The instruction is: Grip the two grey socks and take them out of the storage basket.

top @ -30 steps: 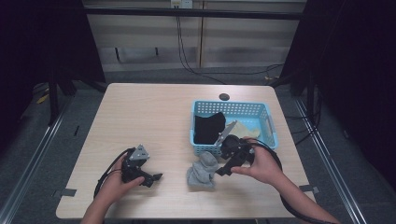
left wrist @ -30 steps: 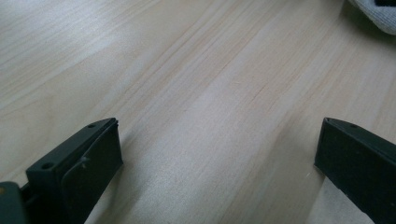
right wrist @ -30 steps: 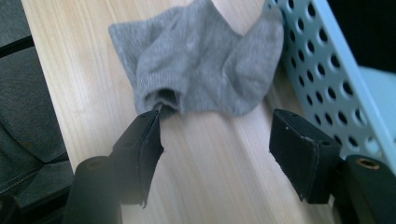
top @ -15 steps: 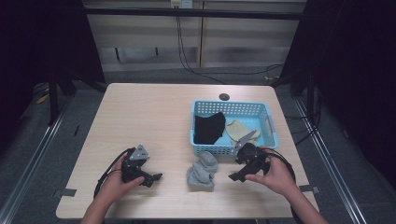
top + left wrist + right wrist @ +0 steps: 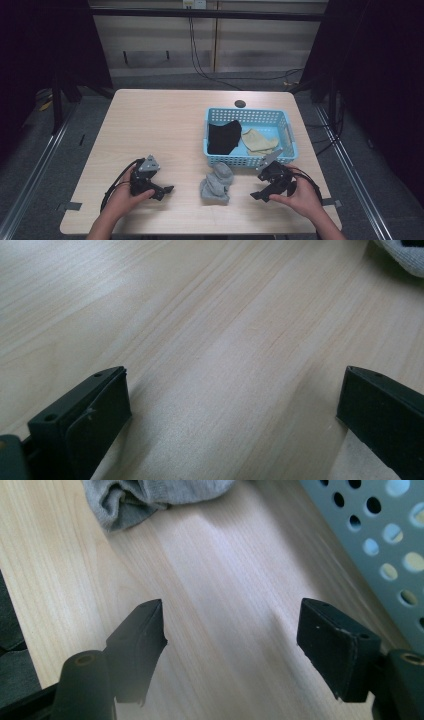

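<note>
Both the left tongs [image 5: 161,190] and right tongs [image 5: 260,192] rested spread and empty on the table [image 5: 150,125], the grey sock bundle [image 5: 216,183] lying between them just near of the blue basket [image 5: 287,131], which held a black garment [image 5: 223,137] and beige sock [image 5: 257,141], so sorting appeared part done.

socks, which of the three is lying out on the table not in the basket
The grey sock, bunched on the table in front of the blue basket. The black sock and beige sock lie inside it.

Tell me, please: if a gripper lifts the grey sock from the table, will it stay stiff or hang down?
The grey sock lies crumpled in soft folds, so it would probably droop. Its knit fabric looks light and unlikely to slip.
</note>
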